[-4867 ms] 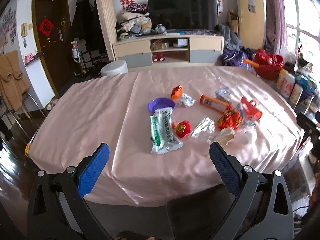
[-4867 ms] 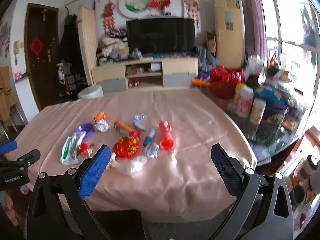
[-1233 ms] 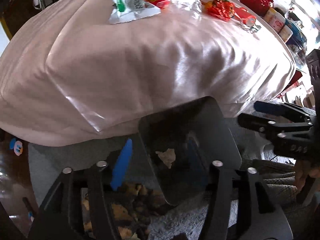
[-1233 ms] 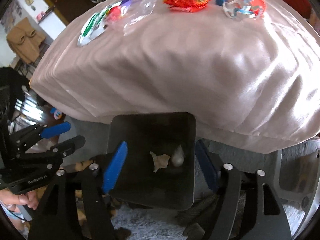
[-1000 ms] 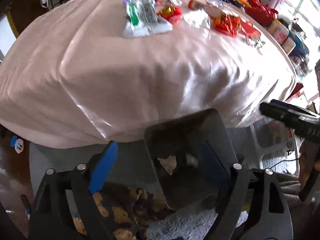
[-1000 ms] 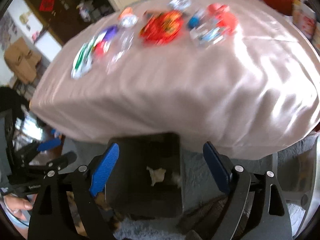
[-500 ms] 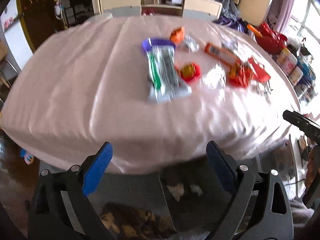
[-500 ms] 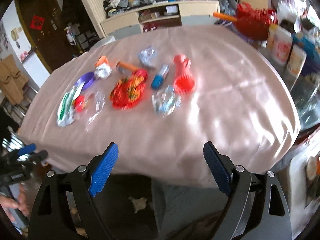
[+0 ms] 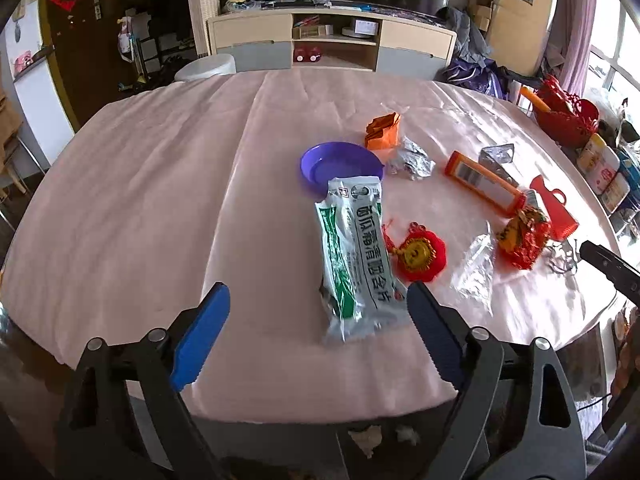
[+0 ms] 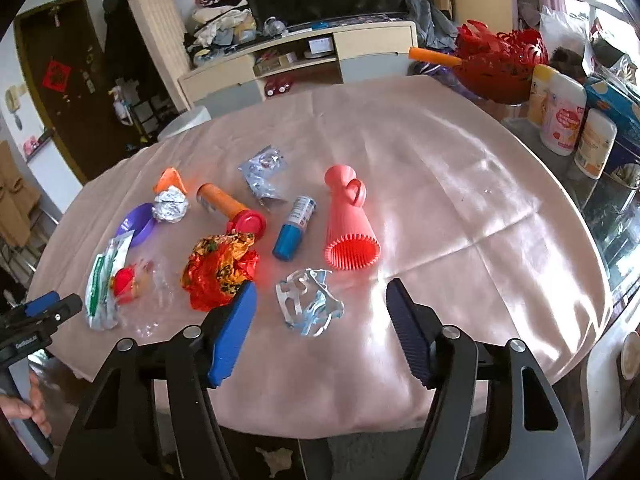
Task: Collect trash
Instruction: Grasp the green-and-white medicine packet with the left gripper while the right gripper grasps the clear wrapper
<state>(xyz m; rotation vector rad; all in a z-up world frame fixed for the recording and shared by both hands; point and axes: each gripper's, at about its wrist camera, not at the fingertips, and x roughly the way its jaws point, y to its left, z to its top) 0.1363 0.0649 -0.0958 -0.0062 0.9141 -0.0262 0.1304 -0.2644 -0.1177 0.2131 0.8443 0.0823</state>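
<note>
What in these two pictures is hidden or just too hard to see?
- Bin under the table: both views show only scraps at the bottom edge; the tablecloth and tongs hide the rest.
- Purple dish: near rim lies under the green-and-white packet, left view.
- Packet's print: too small, right view.

My left gripper (image 9: 316,332) is matte black, each arm ending in a blue pad with fine ribbing and round silver screws at the pivots. My right gripper (image 10: 320,328) is built the same way: black forked arms, ribbed blue pads, silver screw heads. The left gripper's black body carries small white lettering.
</note>
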